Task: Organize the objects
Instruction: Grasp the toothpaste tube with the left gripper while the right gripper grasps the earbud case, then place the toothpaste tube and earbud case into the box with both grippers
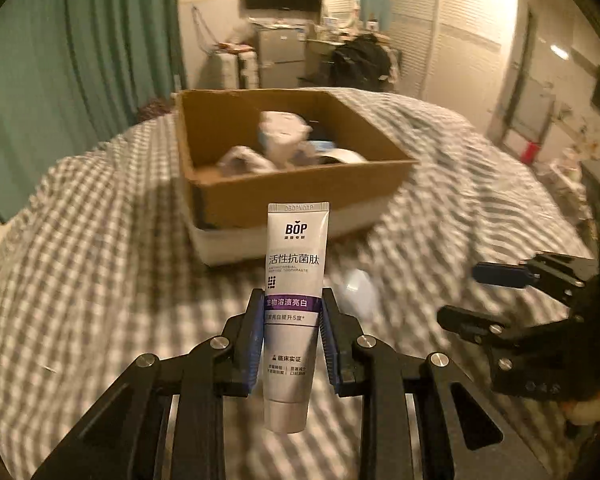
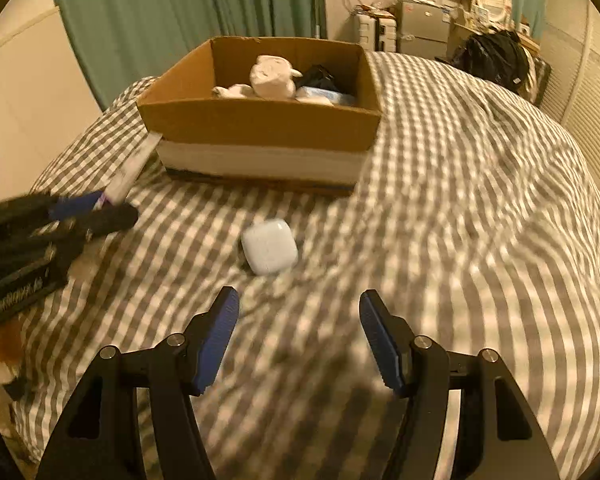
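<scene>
Left wrist: left gripper clamps a tube short of the box (part-filled); right gripper gapes empty, case left.

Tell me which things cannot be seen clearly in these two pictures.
- Cardboard box contents: both views, near wall hides the lower parts, left view blurred.
- Small white case: left wrist view, blurred, partly behind the toothpaste tube.
- Toothpaste tube: right wrist view, motion-blurred in the left gripper.
</scene>
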